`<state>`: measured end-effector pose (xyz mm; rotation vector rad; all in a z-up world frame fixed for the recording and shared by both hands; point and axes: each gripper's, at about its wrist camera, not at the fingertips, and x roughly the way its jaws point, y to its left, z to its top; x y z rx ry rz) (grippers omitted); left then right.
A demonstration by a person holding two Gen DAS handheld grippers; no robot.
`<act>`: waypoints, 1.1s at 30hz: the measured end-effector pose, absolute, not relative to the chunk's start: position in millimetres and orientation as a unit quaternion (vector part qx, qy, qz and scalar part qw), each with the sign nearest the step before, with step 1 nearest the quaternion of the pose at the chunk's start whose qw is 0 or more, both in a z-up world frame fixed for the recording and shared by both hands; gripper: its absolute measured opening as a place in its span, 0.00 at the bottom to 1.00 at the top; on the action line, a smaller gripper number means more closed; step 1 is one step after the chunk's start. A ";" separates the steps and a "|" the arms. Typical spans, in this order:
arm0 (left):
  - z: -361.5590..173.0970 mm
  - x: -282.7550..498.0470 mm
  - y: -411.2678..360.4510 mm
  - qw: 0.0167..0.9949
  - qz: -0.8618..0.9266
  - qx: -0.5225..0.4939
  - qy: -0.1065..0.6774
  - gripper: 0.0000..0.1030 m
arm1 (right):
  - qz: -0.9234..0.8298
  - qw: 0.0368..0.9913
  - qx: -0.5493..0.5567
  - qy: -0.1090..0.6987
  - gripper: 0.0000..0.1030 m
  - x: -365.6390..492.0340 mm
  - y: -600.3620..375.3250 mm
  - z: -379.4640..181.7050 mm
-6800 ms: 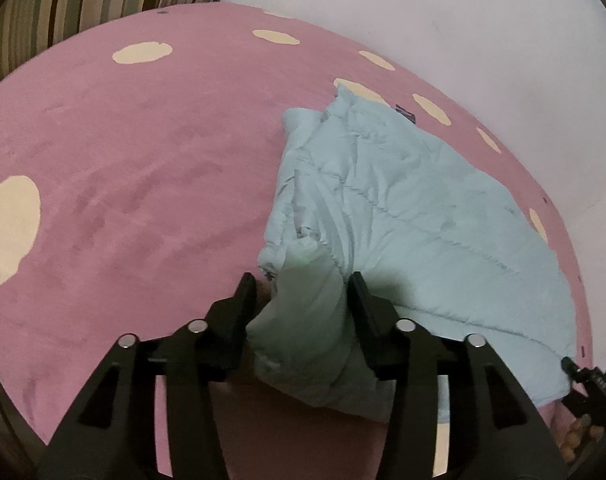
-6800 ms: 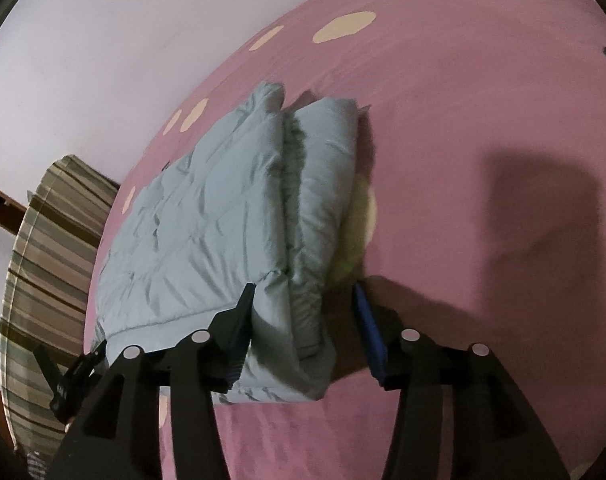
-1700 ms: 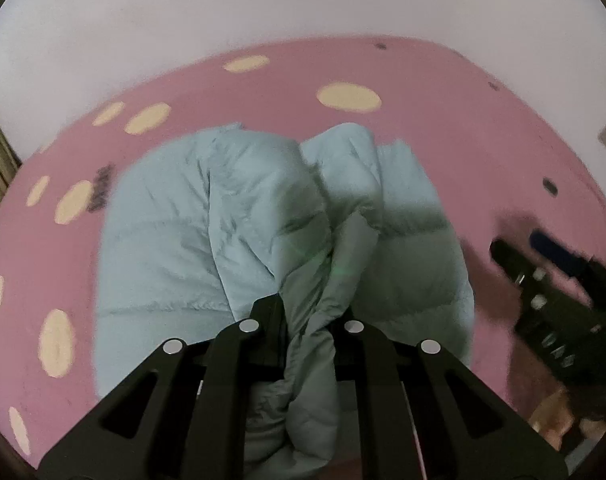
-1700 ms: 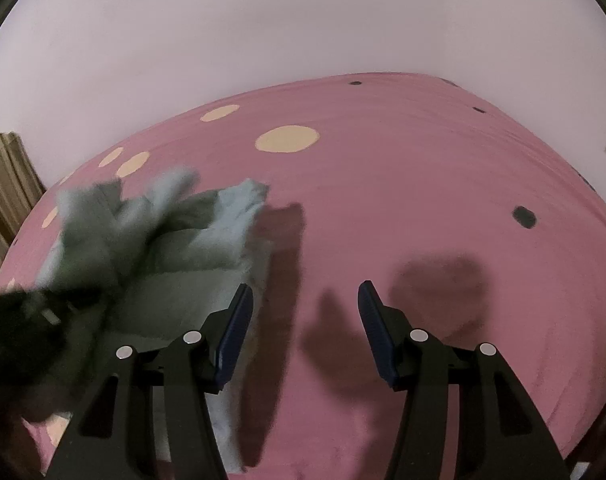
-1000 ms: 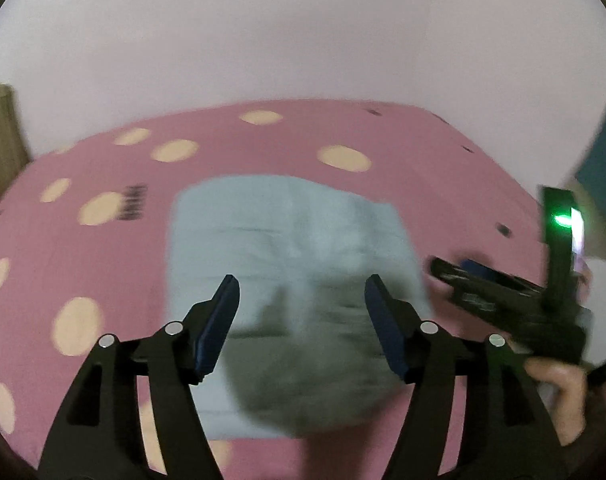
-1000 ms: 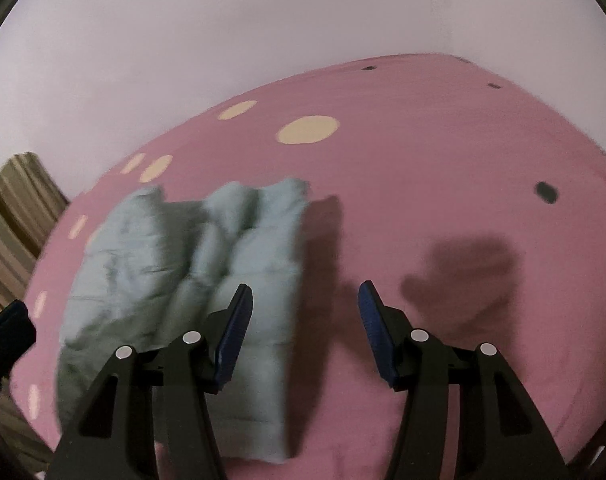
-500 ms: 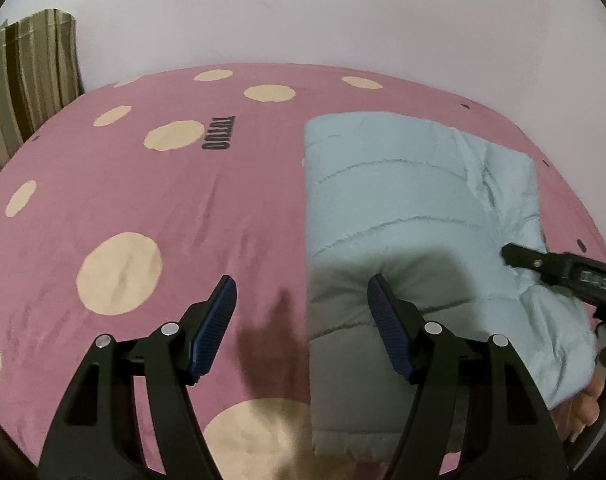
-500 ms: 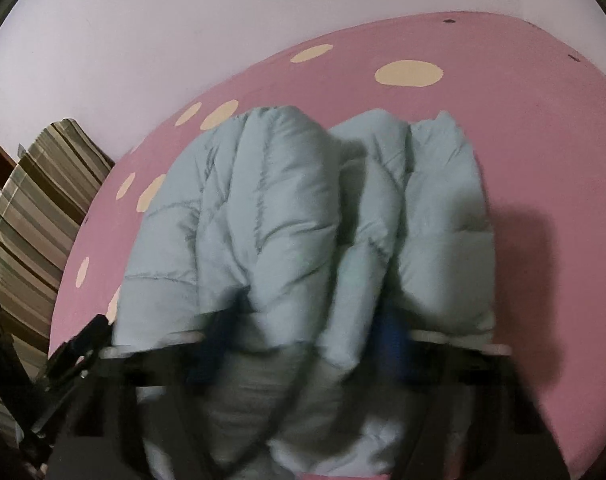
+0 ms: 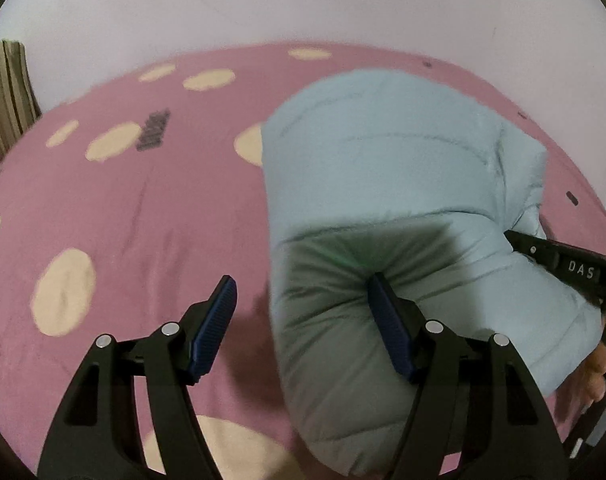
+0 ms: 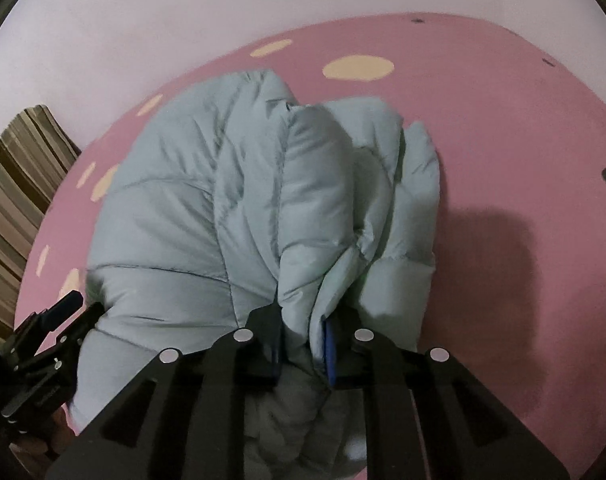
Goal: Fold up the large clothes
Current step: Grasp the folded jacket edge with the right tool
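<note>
Pink bedspread with cream oval spots (image 9: 123,216) covers the bed. Pale blue quilted puffer jacket (image 9: 383,184), folded into a thick bundle, lies on the bedspread, long axis running from the near edge away toward the white wall (image 9: 303,0). Right gripper (image 10: 301,340): fingers have just been closing and are clamped on a fold at the bundle's near end. Left gripper (image 9: 303,320): fingers well apart, right finger (image 9: 387,332) touching the jacket's near left corner, left finger over bare bedspread.
</note>
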<state>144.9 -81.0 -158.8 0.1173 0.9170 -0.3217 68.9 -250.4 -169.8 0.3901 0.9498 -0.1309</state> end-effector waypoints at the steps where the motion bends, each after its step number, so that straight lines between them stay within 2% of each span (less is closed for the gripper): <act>1: -166.9 148.9 -85.0 0.878 -0.156 0.054 0.450 0.66 | -0.061 0.868 0.189 0.455 0.14 71.0 -253.0 -174.8; 6: -186.1 159.2 -87.7 0.868 -0.158 0.030 0.470 0.65 | -0.053 0.860 0.213 0.461 0.14 74.6 -264.9 -189.3; 11: -174.7 151.4 -91.2 0.879 -0.156 0.058 0.446 0.60 | -0.049 0.864 0.208 0.455 0.18 73.5 -263.5 -181.9; 14: -163.1 143.1 -86.3 0.885 -0.149 0.057 0.437 0.60 | -0.066 0.870 0.191 0.450 0.22 61.6 -257.9 -168.9; 23: -127.1 108.1 -73.4 0.911 -0.137 0.052 0.386 0.60 | -0.083 0.908 0.117 0.394 0.22 5.2 -209.4 -114.1; 33: -167.7 121.1 -92.5 0.883 -0.142 0.090 0.439 0.61 | -0.081 0.882 0.090 0.455 0.22 24.2 -203.0 -178.9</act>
